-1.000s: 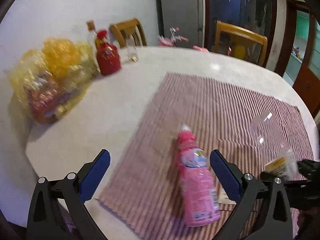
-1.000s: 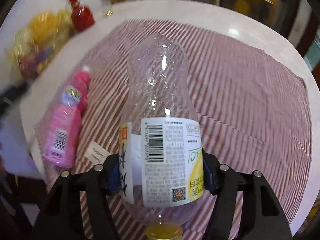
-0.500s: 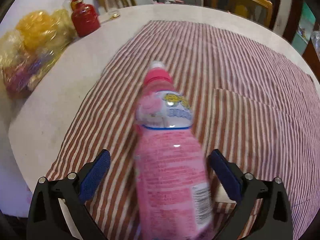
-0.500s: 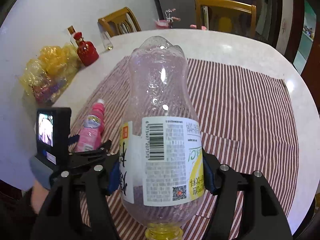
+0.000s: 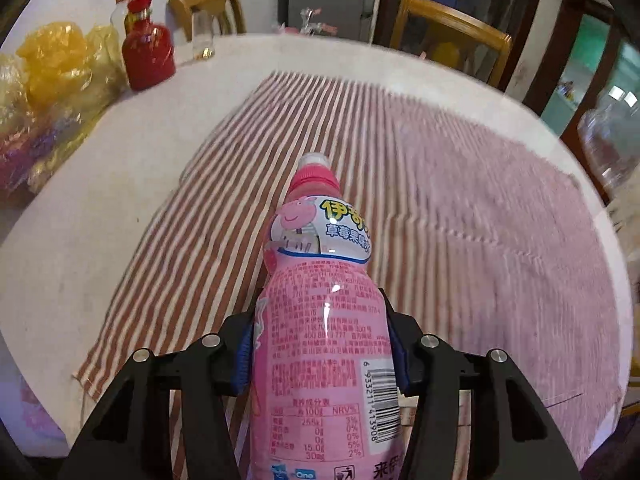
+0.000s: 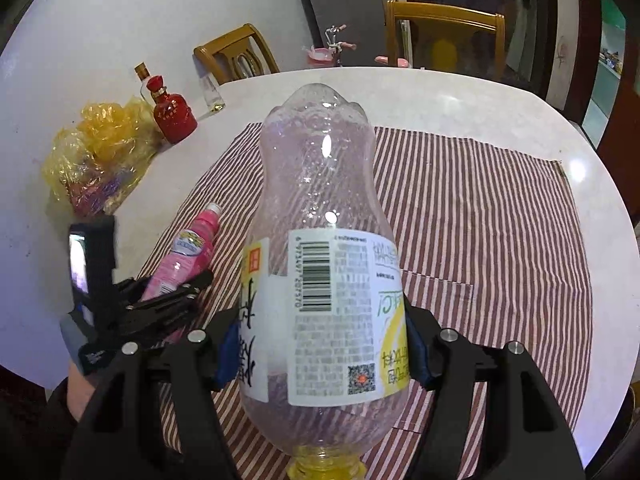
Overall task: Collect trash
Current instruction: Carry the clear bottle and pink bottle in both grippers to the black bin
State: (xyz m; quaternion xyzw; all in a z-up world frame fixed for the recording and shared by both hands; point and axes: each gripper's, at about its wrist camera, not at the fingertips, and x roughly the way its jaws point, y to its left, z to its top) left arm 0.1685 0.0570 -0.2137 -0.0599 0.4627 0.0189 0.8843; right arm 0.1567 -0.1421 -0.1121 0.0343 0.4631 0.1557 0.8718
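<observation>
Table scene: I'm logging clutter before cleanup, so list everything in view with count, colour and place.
Pink bottle: one, pink, lying on the cloth, left gripper's jaws just closed onto it.
Clear bottle: one, clear, yellow cap, held above the cloth.
Striped cloth: one, red-white, on the table.
Table: one, white, round.
Red bottle: one, far left.
Yellow bags: crumpled, left edge.
Chairs: two, wooden, behind.
Left gripper: black, blue pads.
Right gripper: black, blue pads.
</observation>
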